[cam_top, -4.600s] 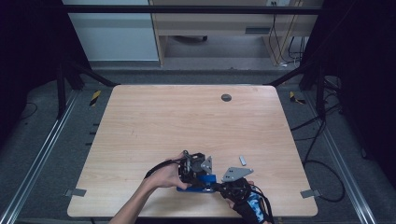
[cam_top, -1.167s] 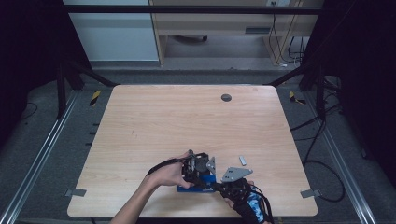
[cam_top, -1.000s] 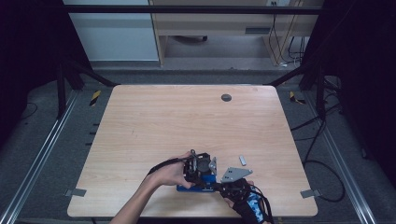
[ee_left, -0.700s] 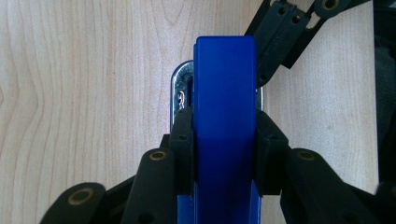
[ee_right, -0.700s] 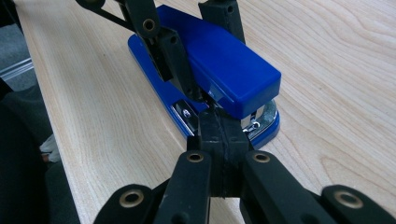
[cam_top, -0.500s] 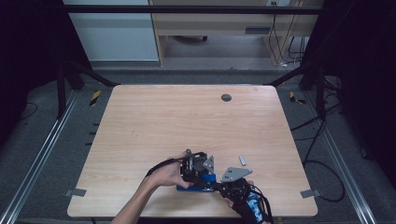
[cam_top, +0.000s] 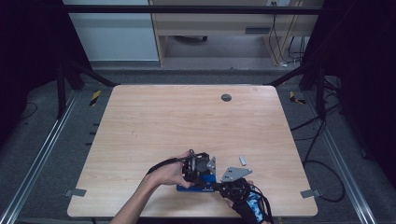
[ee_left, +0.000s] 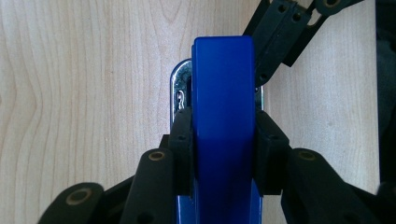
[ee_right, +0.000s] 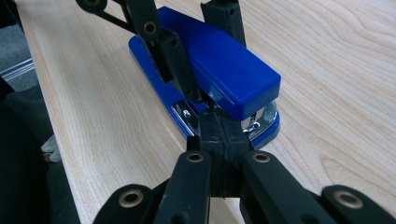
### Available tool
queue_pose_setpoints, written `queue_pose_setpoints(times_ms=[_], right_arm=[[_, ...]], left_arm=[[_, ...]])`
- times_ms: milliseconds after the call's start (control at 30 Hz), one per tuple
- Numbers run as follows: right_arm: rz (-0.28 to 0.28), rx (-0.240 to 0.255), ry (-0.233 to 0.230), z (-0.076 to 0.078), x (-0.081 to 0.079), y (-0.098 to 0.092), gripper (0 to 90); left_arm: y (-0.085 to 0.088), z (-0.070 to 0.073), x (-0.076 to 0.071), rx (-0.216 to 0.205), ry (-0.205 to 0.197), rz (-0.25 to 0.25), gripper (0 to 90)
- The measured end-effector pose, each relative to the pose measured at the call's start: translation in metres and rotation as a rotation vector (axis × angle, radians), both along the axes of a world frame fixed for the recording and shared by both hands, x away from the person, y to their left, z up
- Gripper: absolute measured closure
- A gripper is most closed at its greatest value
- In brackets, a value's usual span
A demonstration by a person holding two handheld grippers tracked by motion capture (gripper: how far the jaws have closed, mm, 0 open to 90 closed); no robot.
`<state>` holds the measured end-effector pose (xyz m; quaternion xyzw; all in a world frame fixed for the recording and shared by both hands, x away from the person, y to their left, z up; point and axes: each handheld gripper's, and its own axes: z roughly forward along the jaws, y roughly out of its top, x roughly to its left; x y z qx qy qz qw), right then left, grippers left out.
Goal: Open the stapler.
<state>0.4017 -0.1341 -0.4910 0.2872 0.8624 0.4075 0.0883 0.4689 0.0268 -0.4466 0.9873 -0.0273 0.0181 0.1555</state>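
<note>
Blue plastic is what we see first: one blue stapler (cam_top: 198, 185) lies flat on the one wooden table (cam_top: 187, 121), close to its near edge, and two grippers work on it. We also count one small pale piece (cam_top: 242, 160) on the wood a little beyond the right gripper, and one dark round hole (cam_top: 226, 97) far from both. Our left gripper (ee_left: 223, 140) has its jaws partly open and pressed on the two long sides of the stapler's top cover, one pad on each side, so the cover stands between its fingers (ee_left: 183, 140) and runs away from them along the view. Our right gripper (ee_right: 219, 135) has its jaws fully closed, pad against pad, with nothing between them; the joined tips sit at the front end of the stapler, just under the nose of the cover, where the shiny metal strip shows. We cannot tell if the tips really touch that metal. In the right gripper view the other gripper's fingers (ee_right: 180, 70) come down from above and hold the cover at its middle. The stapler has a glossy blue cover with rounded corners, a blue base, and a silver magazine between them.
</note>
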Motion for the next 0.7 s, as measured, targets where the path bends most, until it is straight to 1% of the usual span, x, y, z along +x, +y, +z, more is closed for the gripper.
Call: queue_pose_setpoints(times_ms=[100, 200, 267, 300, 367, 433, 467, 500, 567, 633, 667, 700], right_arm=[[-0.006, 0.000, 0.002, 0.0001, 0.0002, -0.0004, 90.0], [-0.004, 0.006, 0.012, 0.0000, 0.0010, -0.0014, 90.0], [-0.002, 0.010, 0.014, 0.0000, 0.0014, -0.0016, 90.0], [-0.002, 0.010, 0.014, 0.0000, 0.0014, -0.0016, 90.0], [0.002, 0.006, 0.009, -0.0001, 0.0014, -0.0015, 90.0], [0.007, 0.009, 0.006, -0.0004, 0.0012, -0.0007, 90.0], [0.009, 0.009, 0.005, -0.0005, 0.0014, -0.0007, 90.0], [0.009, 0.010, 0.007, -0.0005, 0.0014, -0.0008, 90.0], [0.005, 0.012, 0.007, -0.0007, 0.0015, -0.0006, 90.0], [0.007, 0.012, 0.008, -0.0007, 0.0015, -0.0004, 90.0], [0.007, 0.014, 0.011, -0.0008, 0.0018, -0.0003, 90.0], [0.008, 0.016, 0.010, -0.0010, 0.0019, -0.0001, 90.0]], left_arm=[[-0.0015, 0.0003, 0.0017, 0.011, 0.010, -0.001, 65.0], [-0.0028, 0.0006, 0.0011, 0.023, 0.008, -0.001, 65.0], [-0.0051, 0.0008, 0.0007, 0.037, 0.000, -0.007, 64.9], [-0.0051, 0.0008, 0.0007, 0.037, 0.000, -0.007, 65.0], [-0.0069, 0.0007, -0.0008, 0.040, -0.001, 0.009, 65.0], [-0.0079, 0.0011, -0.0013, 0.049, -0.004, 0.010, 65.3], [-0.0070, 0.0010, 0.0002, 0.041, -0.002, 0.006, 65.6], [-0.0064, 0.0021, 0.0013, 0.048, 0.001, -0.001, 65.8], [-0.0043, 0.0014, 0.0010, 0.025, -0.002, 0.003, 65.9], [-0.0035, 0.0018, 0.0006, 0.023, -0.001, 0.003, 65.9], [-0.0019, 0.0012, 0.0003, 0.009, 0.003, 0.009, 65.9], [-0.0012, 0.0013, 0.0008, 0.004, -0.001, 0.006, 66.0]])
